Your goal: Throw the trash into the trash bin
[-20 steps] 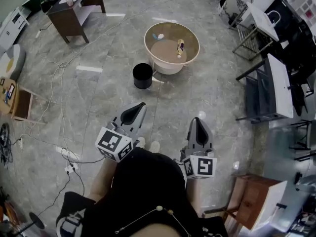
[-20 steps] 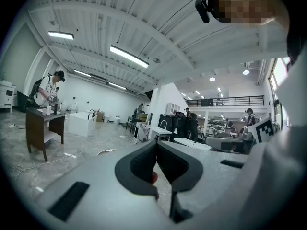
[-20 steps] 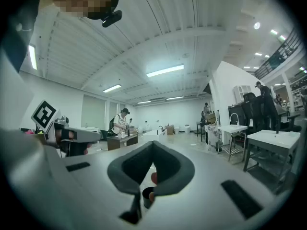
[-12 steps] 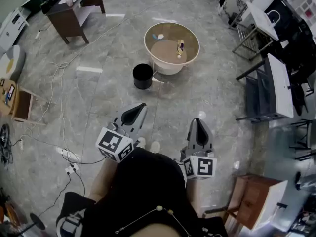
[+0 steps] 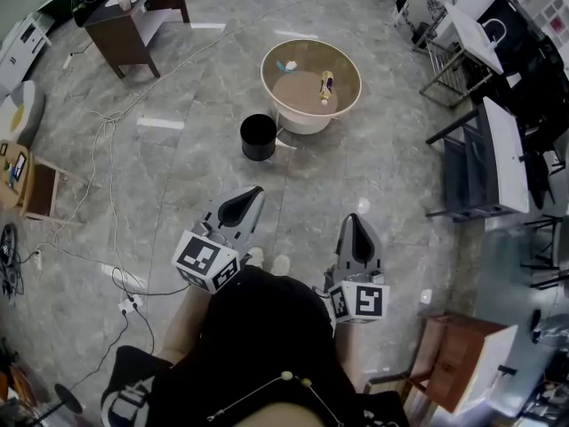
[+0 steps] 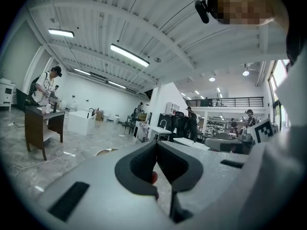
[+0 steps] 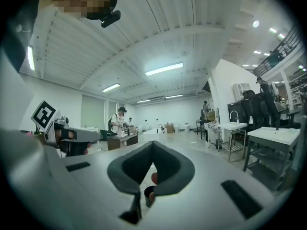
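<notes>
Head view is showing the left gripper (image 5: 252, 191) and right gripper (image 5: 356, 217) hovering well apart from the trash bin (image 5: 259, 137) — both claws pressing together, empty.

Bare marble floor (image 5: 356, 181) lies open at twelve o'clock up to a black bin (image 5: 258, 137) and a round table (image 5: 302, 119) just beside it, with loose cables (image 5: 110, 163) at ten o'clock and desks (image 5: 500, 145) at two o'clock.

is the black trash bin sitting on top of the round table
No, the black trash bin stands on the floor beside the round table.
</notes>
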### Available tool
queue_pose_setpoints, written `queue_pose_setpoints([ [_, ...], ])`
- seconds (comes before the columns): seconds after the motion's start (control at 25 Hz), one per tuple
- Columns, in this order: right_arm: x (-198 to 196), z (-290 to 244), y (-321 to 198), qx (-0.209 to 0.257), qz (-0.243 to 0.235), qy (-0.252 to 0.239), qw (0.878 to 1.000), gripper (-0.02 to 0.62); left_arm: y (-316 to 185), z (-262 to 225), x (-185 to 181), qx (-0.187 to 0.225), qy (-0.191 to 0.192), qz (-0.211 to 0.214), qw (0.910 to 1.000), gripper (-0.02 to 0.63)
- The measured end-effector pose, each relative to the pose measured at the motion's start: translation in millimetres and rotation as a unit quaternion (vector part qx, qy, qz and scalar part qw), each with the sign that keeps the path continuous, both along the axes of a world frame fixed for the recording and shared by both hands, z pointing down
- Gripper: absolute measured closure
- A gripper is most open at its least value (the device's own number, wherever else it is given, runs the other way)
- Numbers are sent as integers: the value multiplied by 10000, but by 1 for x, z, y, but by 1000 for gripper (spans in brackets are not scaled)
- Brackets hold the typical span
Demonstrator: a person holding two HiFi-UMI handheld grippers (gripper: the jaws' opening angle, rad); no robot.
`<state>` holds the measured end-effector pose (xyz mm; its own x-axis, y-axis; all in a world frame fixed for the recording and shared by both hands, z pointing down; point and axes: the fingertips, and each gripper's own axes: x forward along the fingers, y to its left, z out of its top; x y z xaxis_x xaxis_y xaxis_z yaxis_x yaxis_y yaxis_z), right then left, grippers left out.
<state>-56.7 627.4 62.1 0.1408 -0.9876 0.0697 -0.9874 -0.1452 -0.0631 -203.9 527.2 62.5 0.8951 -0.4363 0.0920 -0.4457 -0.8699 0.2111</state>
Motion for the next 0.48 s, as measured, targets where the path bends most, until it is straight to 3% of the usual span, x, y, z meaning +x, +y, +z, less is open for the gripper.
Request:
queue_pose_setpoints([
  [0.28,-6,7,-9,131,91,-69,9998,594,-18,7,-16,36,75,42,10000,601],
  [0.48,-2,22,-7,102,226,-392,9989,592,-26,15,-24,-154,303,221,9992,600],
])
